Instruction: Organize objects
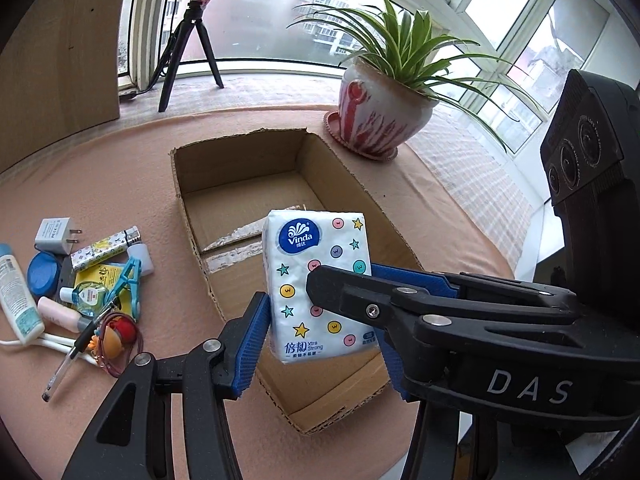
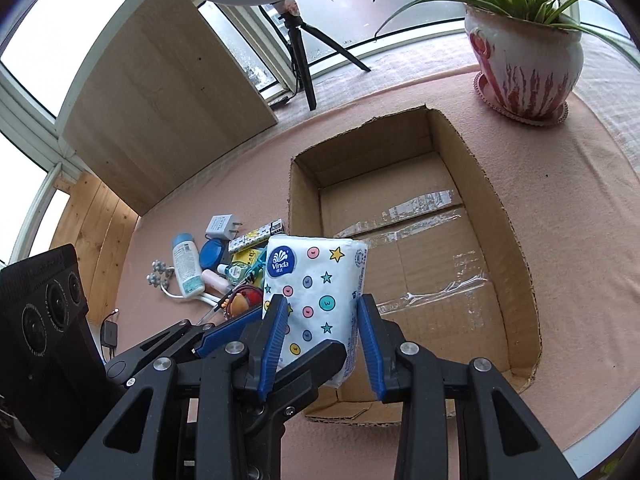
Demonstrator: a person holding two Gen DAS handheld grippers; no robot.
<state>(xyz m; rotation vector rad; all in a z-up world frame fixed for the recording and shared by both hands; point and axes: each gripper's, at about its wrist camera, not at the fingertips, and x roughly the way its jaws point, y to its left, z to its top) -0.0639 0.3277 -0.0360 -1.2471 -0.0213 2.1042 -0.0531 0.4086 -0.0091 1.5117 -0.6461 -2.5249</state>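
Tissue pack (image 1: 318, 280) sits mid-frame over the near end of the open cardboard box (image 1: 192, 184), clamped by both grippers at once. Left gripper (image 1: 320, 320) jaws pinch its lower sides; right gripper (image 2: 322, 332) jaws grip it too. Remaining clutter: lower left on desk (image 1: 120, 152).

White tissue pack (image 1: 316, 280) dotted with coloured circles and stars, blue logo. Plain brown cardboard box (image 1: 188, 184) on pink bench (image 1: 120, 168). White pot (image 1: 380, 116) streaked red; blue pads on black gripper (image 2: 322, 320).
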